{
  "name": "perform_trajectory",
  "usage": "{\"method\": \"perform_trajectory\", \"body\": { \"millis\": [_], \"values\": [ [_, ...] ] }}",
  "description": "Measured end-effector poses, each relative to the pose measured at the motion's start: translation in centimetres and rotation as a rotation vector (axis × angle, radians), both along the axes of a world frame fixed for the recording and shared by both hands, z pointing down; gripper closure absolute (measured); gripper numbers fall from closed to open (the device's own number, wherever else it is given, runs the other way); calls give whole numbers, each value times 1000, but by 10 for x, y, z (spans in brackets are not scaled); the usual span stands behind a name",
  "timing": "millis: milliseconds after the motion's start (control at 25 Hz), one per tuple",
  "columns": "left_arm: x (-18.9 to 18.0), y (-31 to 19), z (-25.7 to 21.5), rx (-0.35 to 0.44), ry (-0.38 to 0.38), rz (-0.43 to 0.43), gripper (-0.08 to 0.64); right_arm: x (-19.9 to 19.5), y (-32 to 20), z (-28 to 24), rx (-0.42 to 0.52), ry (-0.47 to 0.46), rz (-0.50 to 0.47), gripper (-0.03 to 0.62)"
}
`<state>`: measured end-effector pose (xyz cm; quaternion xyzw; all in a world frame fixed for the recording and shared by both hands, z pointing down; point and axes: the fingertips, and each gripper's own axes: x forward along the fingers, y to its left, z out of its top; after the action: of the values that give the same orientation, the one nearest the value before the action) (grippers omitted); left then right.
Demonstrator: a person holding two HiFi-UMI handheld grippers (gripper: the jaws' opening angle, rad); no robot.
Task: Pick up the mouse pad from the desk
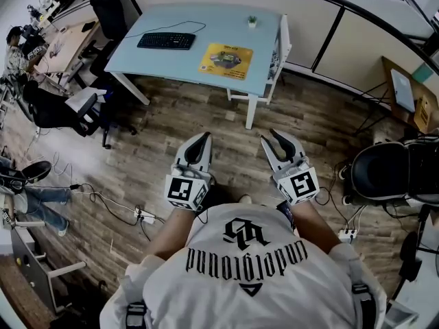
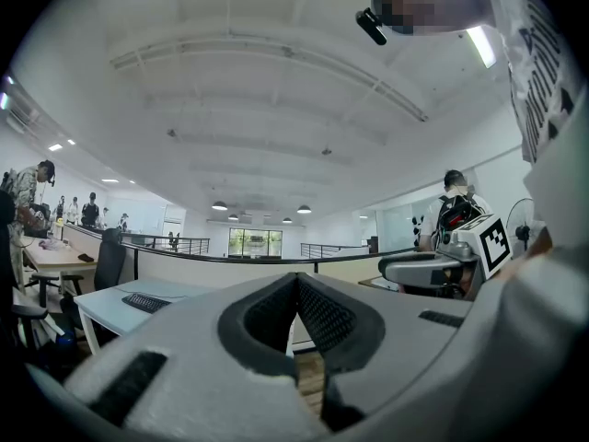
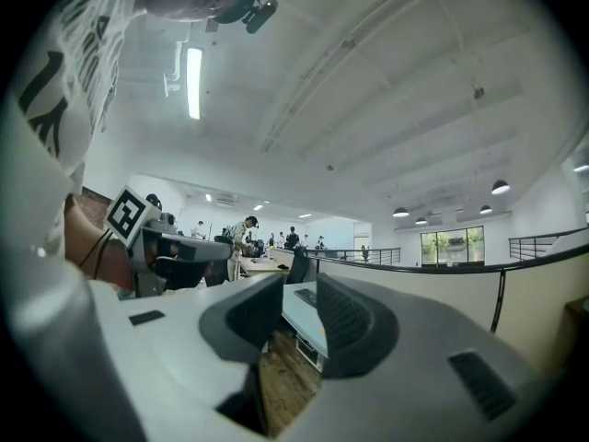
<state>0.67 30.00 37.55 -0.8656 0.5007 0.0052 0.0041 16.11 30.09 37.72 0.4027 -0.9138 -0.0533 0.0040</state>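
Yellow mouse pad (image 1: 226, 61) lay flat on the far surface (image 1: 226, 26), right of the keyboard (image 1: 166, 41) | my left gripper (image 1: 204, 138) had its jaws together, empty; my right gripper (image 1: 269, 137) had its jaws narrowly apart, empty | lifting the pad, I judged, meant nearing and pinching its thin edge.

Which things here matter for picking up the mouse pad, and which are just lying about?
For the job: mouse pad, desk, left gripper (shut), right gripper (open, empty).

Lying about: keyboard, small green thing on the desk, white chair, floor cables.
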Motion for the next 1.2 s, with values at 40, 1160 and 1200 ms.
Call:
{"method": "perform_trajectory", "body": {
  "millis": [40, 1160, 1200],
  "values": [
    [-1, 0, 0, 0, 0, 1, 552, -1, -1, 1, -6, -1, 3, 456],
    [-79, -60, 8, -6, 24, 7, 552, -82, -58, 8, -38, 0, -6, 238],
    [-85, -65, 8, -6, 25, 10, 552, -89, -63, 8, -38, 1, -3, 238]
  ]
}}
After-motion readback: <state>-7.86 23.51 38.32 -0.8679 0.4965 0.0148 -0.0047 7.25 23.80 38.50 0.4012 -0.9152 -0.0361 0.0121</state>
